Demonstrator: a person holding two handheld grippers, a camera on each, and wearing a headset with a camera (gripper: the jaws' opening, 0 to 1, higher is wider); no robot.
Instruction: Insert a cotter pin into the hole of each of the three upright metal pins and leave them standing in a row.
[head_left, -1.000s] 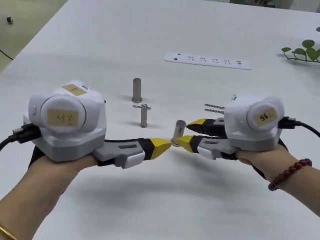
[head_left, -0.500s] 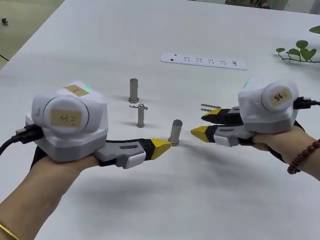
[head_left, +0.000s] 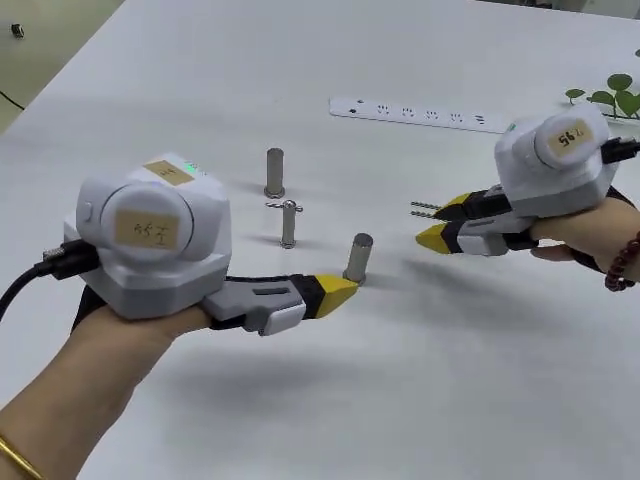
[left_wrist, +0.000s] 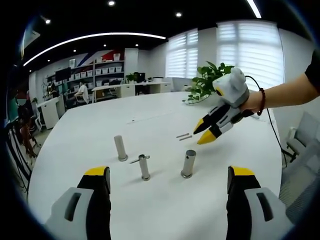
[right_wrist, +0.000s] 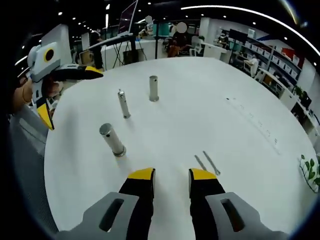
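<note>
Three upright metal pins stand in a slanted row on the white table (head_left: 330, 400). The far pin (head_left: 274, 172) is bare. A cotter pin sits through the top of the middle pin (head_left: 289, 222). Beside the near pin (head_left: 358, 258) is my left gripper (head_left: 335, 291), open; in the left gripper view its jaws (left_wrist: 168, 172) stand wide apart, short of that pin (left_wrist: 188, 163). To the right my right gripper (head_left: 443, 222) is off the table, open by a narrow gap with nothing in it. Two loose cotter pins (head_left: 425, 210) lie just beyond its tips (right_wrist: 172, 174), seen there as thin rods (right_wrist: 207, 162).
A white power strip (head_left: 415, 115) lies at the back of the table. A green plant (head_left: 610, 100) stands at the far right edge. Bare table spreads in front of the pins.
My right gripper has drawn away from the near pin, to the right and back, and is now by the loose cotter pins. The left gripper has stayed beside the near pin.
</note>
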